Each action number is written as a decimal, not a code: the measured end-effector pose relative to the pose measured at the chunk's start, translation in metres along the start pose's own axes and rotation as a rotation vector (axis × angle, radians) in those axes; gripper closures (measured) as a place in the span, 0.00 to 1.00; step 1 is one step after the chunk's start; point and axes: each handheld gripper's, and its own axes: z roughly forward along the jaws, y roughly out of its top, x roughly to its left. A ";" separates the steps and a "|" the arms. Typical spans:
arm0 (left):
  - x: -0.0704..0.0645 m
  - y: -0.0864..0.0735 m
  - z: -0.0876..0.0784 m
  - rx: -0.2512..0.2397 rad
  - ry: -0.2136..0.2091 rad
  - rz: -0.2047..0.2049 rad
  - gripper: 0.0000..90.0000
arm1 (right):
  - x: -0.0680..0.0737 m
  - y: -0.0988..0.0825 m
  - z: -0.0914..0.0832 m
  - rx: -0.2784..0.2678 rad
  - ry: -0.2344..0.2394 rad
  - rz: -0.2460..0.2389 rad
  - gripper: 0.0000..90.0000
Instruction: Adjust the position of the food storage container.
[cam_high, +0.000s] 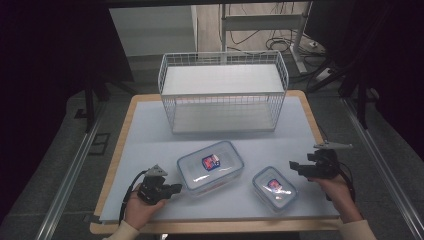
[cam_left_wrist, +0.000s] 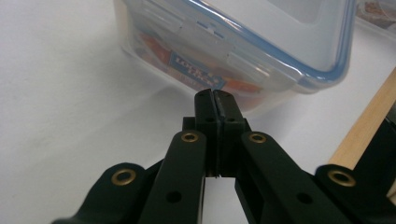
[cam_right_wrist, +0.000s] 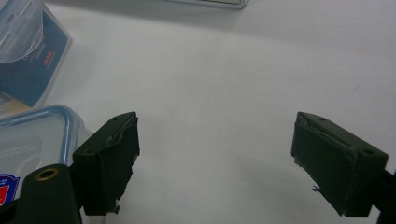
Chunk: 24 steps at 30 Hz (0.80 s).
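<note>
**Gripper status and container layout**

The left gripper (cam_left_wrist: 215, 100) has its two black jaws pressed flat together with nothing between them. The tips point at the side wall of the large container (cam_left_wrist: 243, 51) and stand just short of it; contact cannot be confirmed. In the high view, this gripper (cam_high: 172, 189) sits just left of the large container (cam_high: 210, 166), near the front edge of the table (cam_high: 150, 140).

The right gripper (cam_right_wrist: 215, 158) has its jaws spread wide apart, holding nothing, with bare table surface between them. In the high view it (cam_high: 296, 167) is just right of the small container (cam_high: 274, 188), apart from it.

The large container is a rounded rectangle of clear plastic with a blue seal line around the lid, snap flaps along the rim, and a red and blue label on top. The small container, right of the large one, has the same build. Beyond the large container stands a wire rack (cam_high: 223, 92), white, with an open grid wall and two flat shelves. The table has a smooth, matt pale top with a light wooden edge.
</note>
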 end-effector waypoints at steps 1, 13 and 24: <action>0.000 0.001 0.001 0.001 -0.002 -0.001 1.00 | 0.000 0.000 0.000 0.001 0.000 0.002 0.16; 0.002 0.013 0.011 0.014 0.019 0.004 1.00 | -0.002 -0.001 0.001 0.007 -0.004 0.005 0.16; 0.003 0.034 0.029 0.016 0.011 0.003 1.00 | -0.003 -0.002 0.002 0.010 -0.007 0.006 0.16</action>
